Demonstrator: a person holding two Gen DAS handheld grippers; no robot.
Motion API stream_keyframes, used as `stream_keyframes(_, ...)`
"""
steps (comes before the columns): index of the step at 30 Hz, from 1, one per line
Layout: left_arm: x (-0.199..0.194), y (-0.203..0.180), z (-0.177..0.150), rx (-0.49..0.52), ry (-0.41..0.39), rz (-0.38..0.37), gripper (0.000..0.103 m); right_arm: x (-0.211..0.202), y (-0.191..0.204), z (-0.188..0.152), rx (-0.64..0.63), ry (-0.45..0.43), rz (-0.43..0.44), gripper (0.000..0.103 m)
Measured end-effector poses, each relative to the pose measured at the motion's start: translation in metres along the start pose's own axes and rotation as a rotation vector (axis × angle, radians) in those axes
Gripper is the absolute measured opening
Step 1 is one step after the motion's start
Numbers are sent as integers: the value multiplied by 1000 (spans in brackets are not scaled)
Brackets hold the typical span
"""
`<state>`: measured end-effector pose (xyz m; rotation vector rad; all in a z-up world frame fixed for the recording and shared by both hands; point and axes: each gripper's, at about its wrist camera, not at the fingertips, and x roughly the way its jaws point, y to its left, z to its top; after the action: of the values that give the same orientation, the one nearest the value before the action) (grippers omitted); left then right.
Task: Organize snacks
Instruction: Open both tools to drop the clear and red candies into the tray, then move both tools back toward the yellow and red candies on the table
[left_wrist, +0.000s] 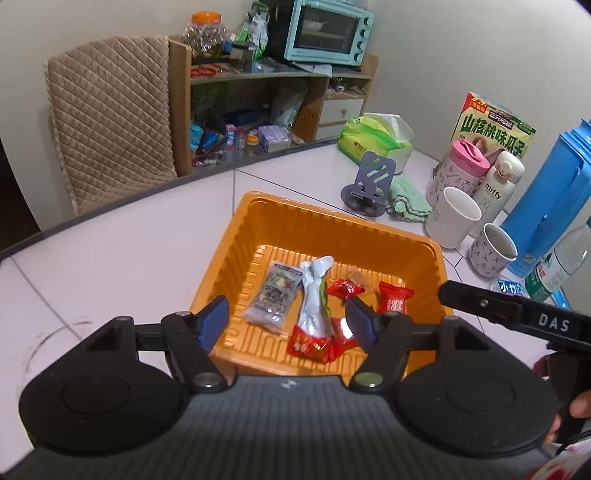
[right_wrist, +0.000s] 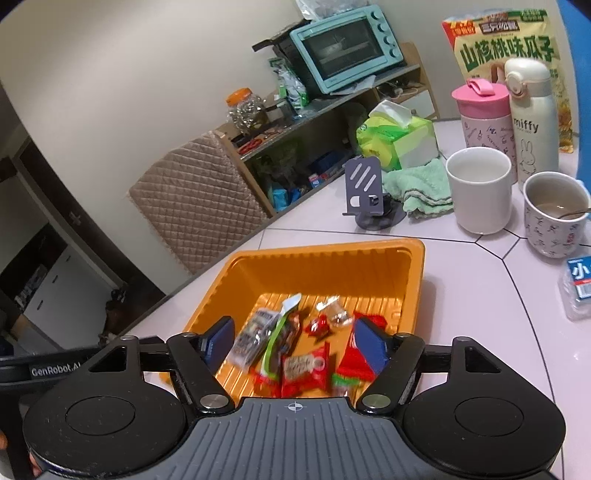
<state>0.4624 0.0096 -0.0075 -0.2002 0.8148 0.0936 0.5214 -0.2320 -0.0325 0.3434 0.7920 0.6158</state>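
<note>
Both my left gripper (left_wrist: 287, 323) and right gripper (right_wrist: 295, 345) gape empty above the orange tray (left_wrist: 288, 218). Its snack packets (left_wrist: 314, 295) look light, crinkly and slippery; I'd pinch a sealed end.

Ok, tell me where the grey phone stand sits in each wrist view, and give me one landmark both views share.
Left wrist view: the grey phone stand is upper right of centre, on the table beyond the orange tray's far rim, left of the green cloth.
Right wrist view: the grey phone stand is right of centre, beyond the orange tray, again left of the green cloth.
Shared landmark: the plain white cup.
</note>
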Motion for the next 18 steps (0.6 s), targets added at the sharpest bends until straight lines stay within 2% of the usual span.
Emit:
stream_keyframes(10,-53,11,-43,-18,-26,36,71,-48,24,-39,-46,-17,-44,74)
stream_keyframes(15,-78,11,-70,-5,-16,75,82,-62,31,-61,-45,16,-52,74)
stream_keyframes(18,-89,13,-84,-25,4,90,82,-68,37,-76,-65,47,-50,74)
